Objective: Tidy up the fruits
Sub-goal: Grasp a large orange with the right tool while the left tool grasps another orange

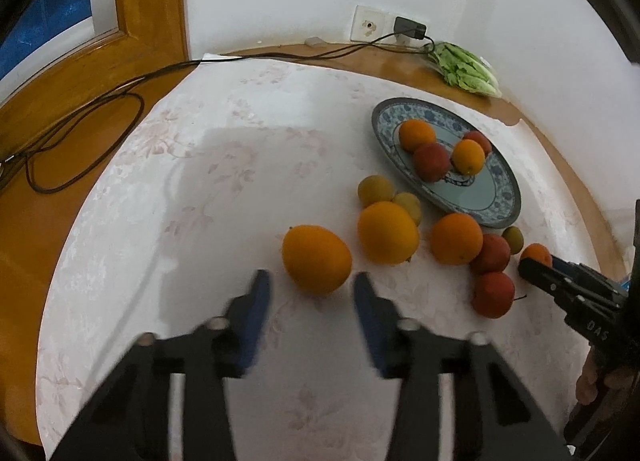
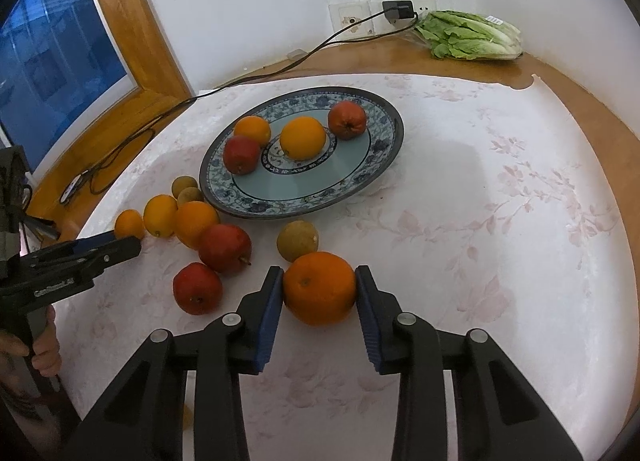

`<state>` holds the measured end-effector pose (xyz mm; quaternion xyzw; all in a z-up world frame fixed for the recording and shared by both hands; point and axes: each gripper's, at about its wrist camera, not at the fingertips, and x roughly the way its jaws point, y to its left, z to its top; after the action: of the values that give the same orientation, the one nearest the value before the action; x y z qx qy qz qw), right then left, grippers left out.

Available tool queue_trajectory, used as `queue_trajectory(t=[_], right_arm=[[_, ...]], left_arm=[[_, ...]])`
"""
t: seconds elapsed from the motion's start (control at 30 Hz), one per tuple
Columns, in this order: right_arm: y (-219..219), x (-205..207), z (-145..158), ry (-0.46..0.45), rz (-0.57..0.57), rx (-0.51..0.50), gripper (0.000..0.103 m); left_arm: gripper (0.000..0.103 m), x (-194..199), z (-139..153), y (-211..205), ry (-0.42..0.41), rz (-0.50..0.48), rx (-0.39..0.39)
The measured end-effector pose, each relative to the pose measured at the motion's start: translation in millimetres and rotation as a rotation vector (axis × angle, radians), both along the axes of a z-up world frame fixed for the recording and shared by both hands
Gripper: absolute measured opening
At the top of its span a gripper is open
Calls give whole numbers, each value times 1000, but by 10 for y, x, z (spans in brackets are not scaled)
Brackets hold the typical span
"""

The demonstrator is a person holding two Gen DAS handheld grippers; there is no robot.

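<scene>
A blue-patterned plate (image 2: 360, 177) (image 1: 504, 197) holds two oranges and two red apples. Loose oranges, red apples and small yellow-green fruits lie on the cloth beside it. My right gripper (image 2: 319, 289) is shut on an orange (image 2: 320, 287) resting on the cloth; it also shows in the left wrist view (image 1: 538, 261). My left gripper (image 1: 312, 285) is open, its blurred fingers on either side of the near end of a large orange (image 1: 316, 259); it also shows in the right wrist view (image 2: 120, 245).
A white floral cloth (image 2: 500, 221) covers a round wooden table. Bagged lettuce (image 2: 468, 37) lies at the back by the wall. A black cable (image 1: 80, 117) runs from a wall charger (image 1: 410, 27) across the table's left side. A window is at the left.
</scene>
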<state>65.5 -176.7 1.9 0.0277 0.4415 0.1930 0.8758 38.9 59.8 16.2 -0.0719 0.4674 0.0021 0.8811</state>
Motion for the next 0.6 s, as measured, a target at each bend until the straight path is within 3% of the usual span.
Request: queue_trajectory(t=[0.07,0.33,0.4,0.47,0.53,0.6], right_arm=[[2,1,1,-1,1,0,37],[2,-8,3,-2,-2,0,36],[2,-12,5,-3,-2,-1,36],[-2,-24,15,-5,-2,-1,36],[-6,-27,24,-7,-1,-2,36],[-4,-30,28,-7,0,-2,36]], left_arm=[[26,1,3,9,-7,2,-8],[17,-6,11,5,-21,-10,-25],[21,10,4,20,-18,5,-30],[45,12,15,37,-28,16,-25],[58,20,47,45,-50,22,-10],[59,41,66,55,-68,19,-8]])
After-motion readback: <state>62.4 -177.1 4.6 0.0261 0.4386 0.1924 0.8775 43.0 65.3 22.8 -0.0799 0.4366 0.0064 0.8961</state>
